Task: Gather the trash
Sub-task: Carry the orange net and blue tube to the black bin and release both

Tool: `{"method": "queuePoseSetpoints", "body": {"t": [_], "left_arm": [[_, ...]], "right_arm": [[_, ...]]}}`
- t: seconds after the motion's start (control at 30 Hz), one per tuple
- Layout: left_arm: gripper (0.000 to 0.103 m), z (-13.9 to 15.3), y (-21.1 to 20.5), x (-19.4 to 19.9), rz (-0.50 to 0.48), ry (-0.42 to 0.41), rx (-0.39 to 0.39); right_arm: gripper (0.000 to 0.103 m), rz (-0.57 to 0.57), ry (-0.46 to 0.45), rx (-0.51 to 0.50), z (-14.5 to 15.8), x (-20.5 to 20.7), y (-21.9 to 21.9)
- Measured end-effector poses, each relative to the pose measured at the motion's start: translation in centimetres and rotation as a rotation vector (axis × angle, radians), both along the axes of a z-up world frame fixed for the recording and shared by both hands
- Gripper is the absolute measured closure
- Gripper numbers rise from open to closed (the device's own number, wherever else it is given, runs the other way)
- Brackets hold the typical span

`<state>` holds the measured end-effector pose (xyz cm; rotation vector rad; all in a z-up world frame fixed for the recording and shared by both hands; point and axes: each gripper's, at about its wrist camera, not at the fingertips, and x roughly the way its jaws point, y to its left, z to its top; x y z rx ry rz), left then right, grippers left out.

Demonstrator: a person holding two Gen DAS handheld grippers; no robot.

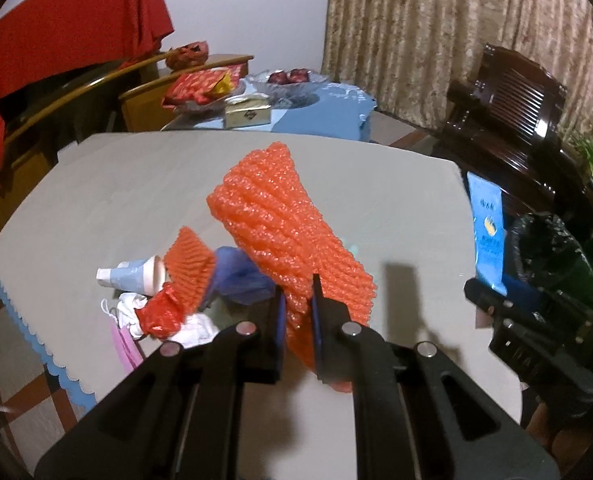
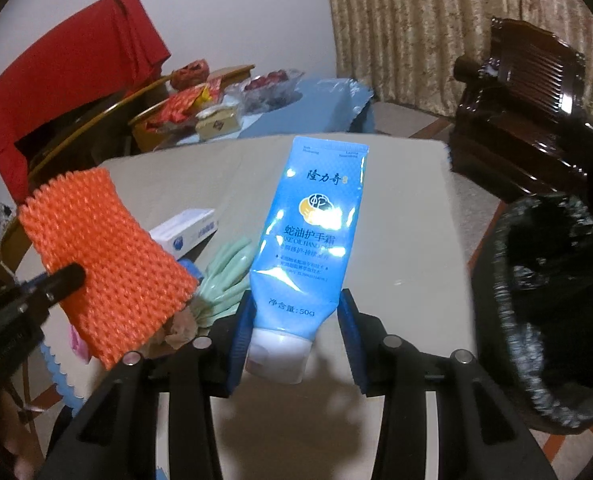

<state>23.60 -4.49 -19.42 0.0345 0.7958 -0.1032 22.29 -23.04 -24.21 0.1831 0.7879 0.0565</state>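
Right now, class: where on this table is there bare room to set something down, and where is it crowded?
The table lies bare across its far half, up to the edge facing the blue-clothed side table, and along the side nearest the black-lined bin. It is crowded at the near left corner: paper cup, red bag, white box, green glove.

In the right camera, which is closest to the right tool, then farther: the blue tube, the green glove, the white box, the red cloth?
1. Blue tube: gripped in the right tool.
2. Green glove: just left.
3. White box: farther left, behind.
4. Red cloth: far back left.
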Motion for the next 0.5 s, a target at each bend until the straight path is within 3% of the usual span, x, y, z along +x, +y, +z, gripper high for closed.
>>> {"method": "queuePoseSetpoints", "body": {"t": [0.5], "left_arm": [[0.093,2.5,-11.7,-2.6,-0.141,-0.038,-0.011]], "right_arm": [[0.061,-0.114,-0.031,-0.026,4.4,-4.2,-11.5]]}}
